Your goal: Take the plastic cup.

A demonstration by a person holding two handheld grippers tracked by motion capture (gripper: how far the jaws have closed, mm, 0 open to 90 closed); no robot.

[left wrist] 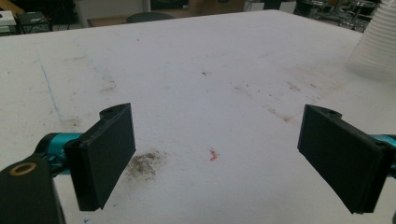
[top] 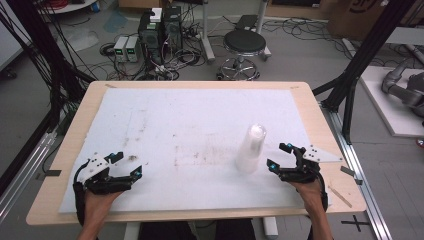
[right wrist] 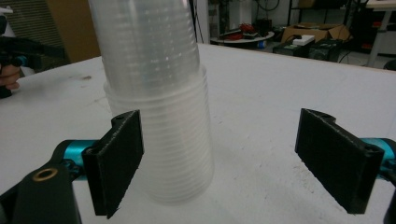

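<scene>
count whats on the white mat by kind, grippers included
grippers: 2, left gripper and right gripper, both with jaws open
stack of clear plastic cups: 1 stack, upside down; single cups too nested to count
total: 3

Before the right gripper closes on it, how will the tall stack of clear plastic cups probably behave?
The stack of cups is tall and narrow, so a push near its top would probably tip it. The walls look thin and clear, so it is likely light and may dent. The upper cups could slide off if only they are lifted.
</scene>
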